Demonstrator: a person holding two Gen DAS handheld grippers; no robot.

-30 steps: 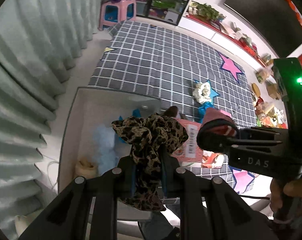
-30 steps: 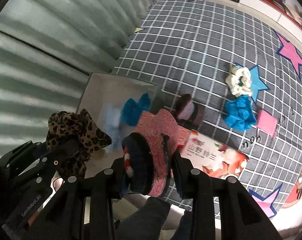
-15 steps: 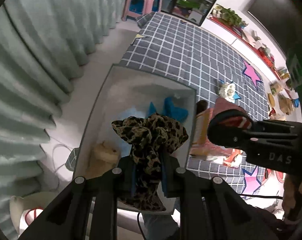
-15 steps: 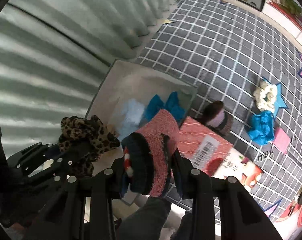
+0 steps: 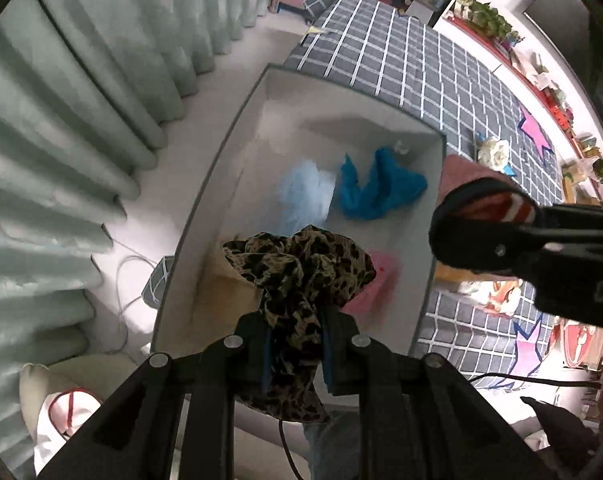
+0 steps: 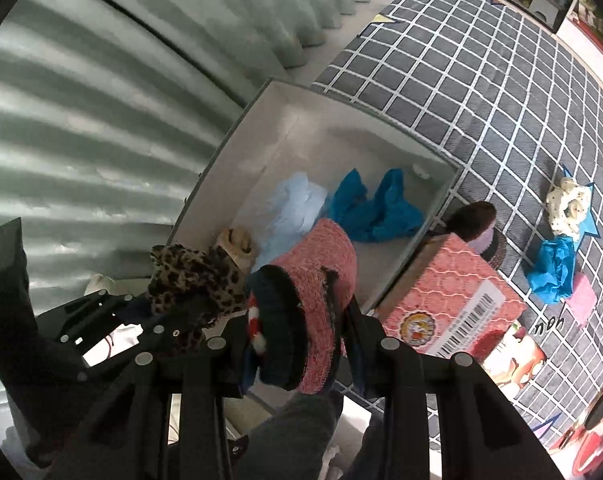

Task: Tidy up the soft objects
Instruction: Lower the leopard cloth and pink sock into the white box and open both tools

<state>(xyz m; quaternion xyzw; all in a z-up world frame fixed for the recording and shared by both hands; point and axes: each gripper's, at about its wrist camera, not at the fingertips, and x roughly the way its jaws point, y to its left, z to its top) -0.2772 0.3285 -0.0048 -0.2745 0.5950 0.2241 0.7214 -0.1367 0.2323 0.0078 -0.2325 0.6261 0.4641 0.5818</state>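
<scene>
Both grippers hang over the open white box (image 5: pixel 237 152) on the floor beside the checked rug (image 6: pixel 501 80). The left gripper (image 5: pixel 295 344) is clamped tight on a leopard-print scrunchie (image 5: pixel 301 268), which bunches up above its pads. The right gripper (image 6: pixel 297 344) pinches a red knitted sock (image 6: pixel 317 280) with a dark cuff. Inside the box lie a blue cloth (image 5: pixel 377 188), a pale blue fluffy piece (image 5: pixel 305 196) and something pink (image 5: pixel 375 280).
</scene>
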